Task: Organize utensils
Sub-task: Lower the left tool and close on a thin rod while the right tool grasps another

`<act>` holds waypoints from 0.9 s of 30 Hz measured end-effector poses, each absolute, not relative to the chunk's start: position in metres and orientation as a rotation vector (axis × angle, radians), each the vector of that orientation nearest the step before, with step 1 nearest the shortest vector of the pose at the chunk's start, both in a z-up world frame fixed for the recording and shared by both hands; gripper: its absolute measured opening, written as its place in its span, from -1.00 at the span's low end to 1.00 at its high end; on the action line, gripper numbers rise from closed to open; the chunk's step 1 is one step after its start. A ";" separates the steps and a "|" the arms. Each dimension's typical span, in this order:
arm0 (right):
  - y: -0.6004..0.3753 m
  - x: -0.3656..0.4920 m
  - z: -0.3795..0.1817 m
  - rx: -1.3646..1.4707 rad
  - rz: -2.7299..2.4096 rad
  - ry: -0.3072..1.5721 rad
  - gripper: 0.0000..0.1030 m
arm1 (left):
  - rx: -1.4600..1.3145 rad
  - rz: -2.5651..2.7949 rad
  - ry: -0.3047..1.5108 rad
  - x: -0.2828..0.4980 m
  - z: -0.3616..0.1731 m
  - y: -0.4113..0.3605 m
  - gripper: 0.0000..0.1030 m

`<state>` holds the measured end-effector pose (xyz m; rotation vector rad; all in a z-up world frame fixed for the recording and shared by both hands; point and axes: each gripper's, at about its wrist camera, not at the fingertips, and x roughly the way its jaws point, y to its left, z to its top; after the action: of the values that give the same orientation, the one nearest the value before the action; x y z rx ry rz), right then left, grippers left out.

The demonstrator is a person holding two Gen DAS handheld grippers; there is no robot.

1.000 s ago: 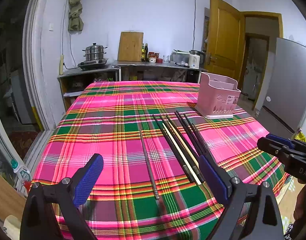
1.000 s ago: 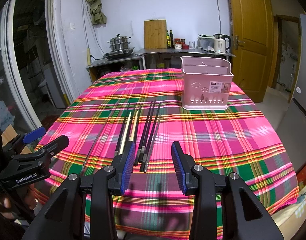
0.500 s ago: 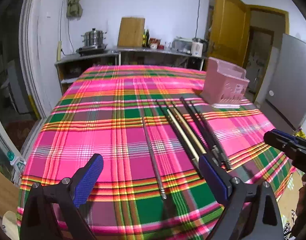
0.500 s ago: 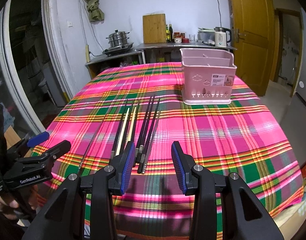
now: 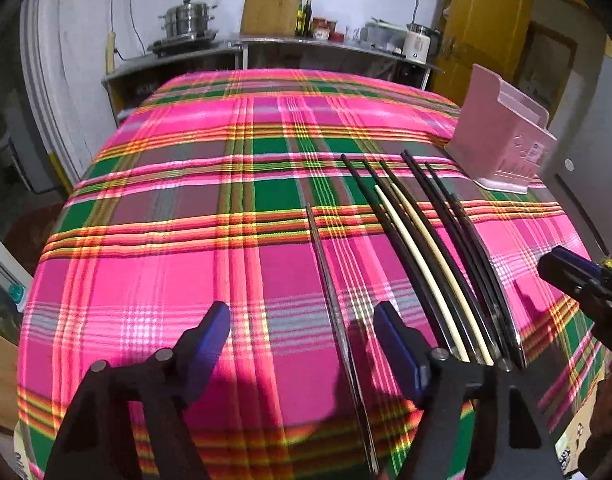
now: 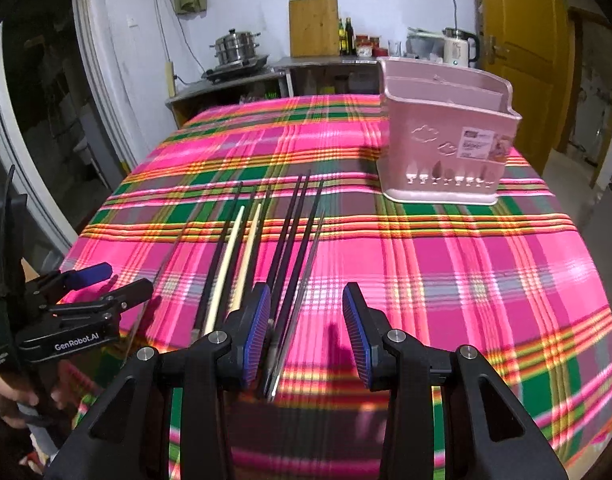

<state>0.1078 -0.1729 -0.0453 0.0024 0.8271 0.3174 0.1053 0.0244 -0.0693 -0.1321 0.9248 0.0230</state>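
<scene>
Both my left claw (image 5: 301, 344) and right claw (image 6: 306, 330) hang open, empty, straddling chopsticks (image 6: 293, 240) for pickup toward the pink holder (image 6: 442, 148).

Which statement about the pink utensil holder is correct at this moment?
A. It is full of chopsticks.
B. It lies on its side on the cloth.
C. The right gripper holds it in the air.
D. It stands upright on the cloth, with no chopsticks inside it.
D. The pink utensil holder stands upright on the plaid tablecloth, its compartments show nothing inside, and the chopsticks lie flat on the cloth in front of it.
</scene>
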 end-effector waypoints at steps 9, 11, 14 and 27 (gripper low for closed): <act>-0.168 0.157 -0.069 0.005 0.313 0.911 -0.44 | -0.146 0.003 0.959 0.126 -0.074 0.024 0.04; -0.166 0.163 -0.073 0.003 0.315 0.925 -0.50 | -0.141 0.002 0.959 0.129 -0.074 0.024 0.04; -0.163 0.170 -0.078 0.001 0.320 0.940 -0.55 | -0.127 0.007 0.957 0.132 -0.075 0.022 0.04; -0.158 0.188 -0.087 -0.008 0.312 0.994 -0.74 | -0.060 0.037 0.963 0.146 -0.078 0.012 0.03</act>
<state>0.1878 -0.1582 -0.0869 -0.0078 0.9938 0.3116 0.1456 0.0116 -0.0784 -0.0596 0.9634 0.0367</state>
